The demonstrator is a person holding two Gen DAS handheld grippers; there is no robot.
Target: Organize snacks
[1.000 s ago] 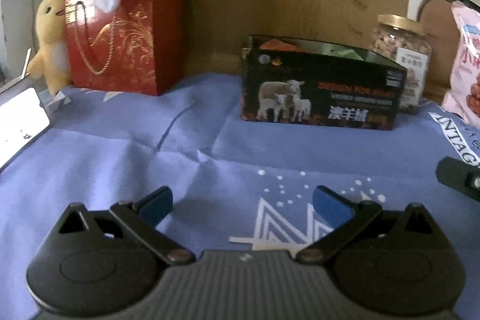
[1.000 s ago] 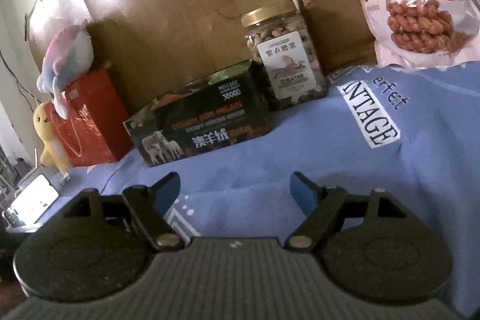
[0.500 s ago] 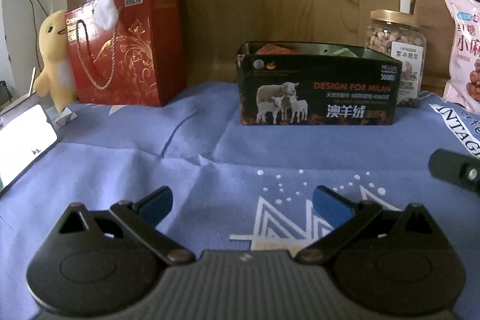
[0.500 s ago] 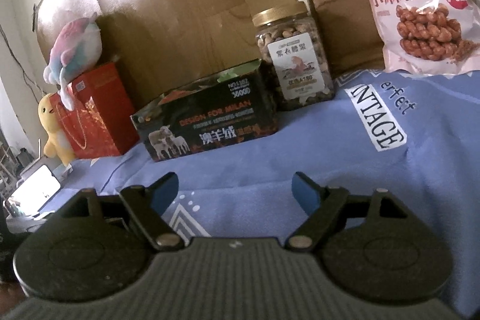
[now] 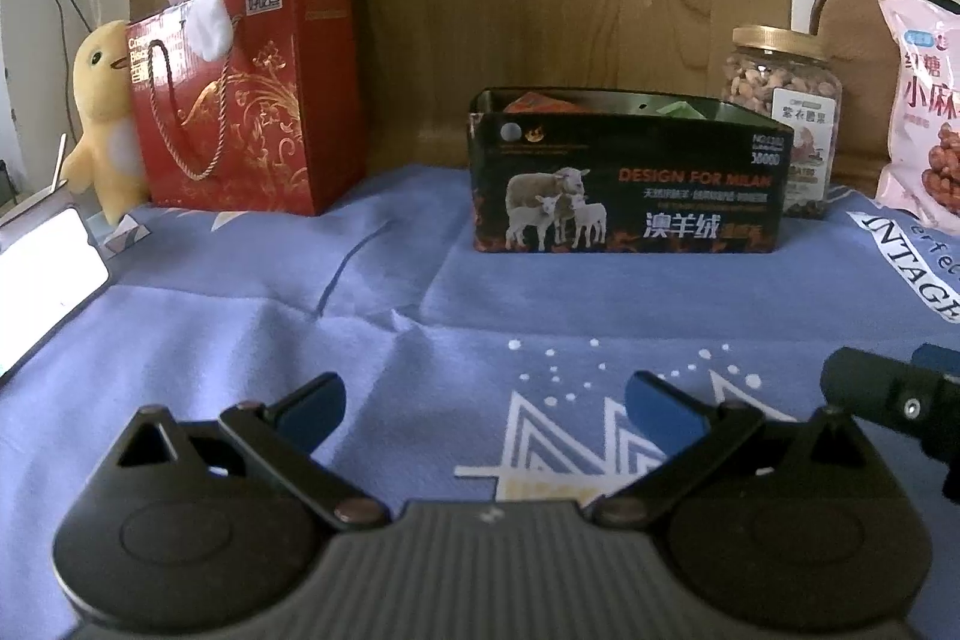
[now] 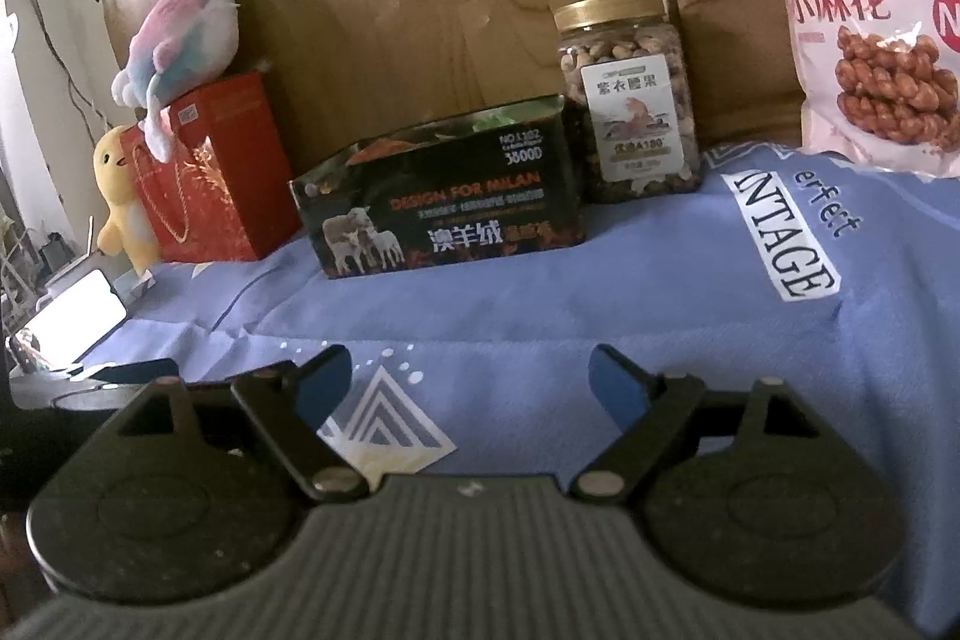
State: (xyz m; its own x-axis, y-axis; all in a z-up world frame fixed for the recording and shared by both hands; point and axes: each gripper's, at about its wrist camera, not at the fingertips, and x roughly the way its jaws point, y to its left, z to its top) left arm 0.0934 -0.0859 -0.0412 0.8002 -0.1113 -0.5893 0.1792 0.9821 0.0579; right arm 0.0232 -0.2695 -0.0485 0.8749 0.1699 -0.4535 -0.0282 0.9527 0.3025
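Both grippers empty over the blue cloth (image 5: 240, 316) — snacks sit at the back.

Left gripper (image 5: 483, 409) jaws spread wide, nothing between; right gripper (image 6: 471, 382) jaws opening, nothing between. Black open box (image 5: 624, 184) at 12 o'clock of the left view, packets inside. Nut jar (image 6: 627, 100) just beside the box at its 2 o'clock, pink snack bag (image 6: 864, 22) further right — red gift bag (image 5: 240, 100) at 10 o'clock.

Left hand-held gripper (image 5: 483, 409) is held open over blue cloth (image 5: 420, 304), empty; black tin (image 5: 627, 187) is seen ahead, nut jar (image 5: 780, 100) just behind.
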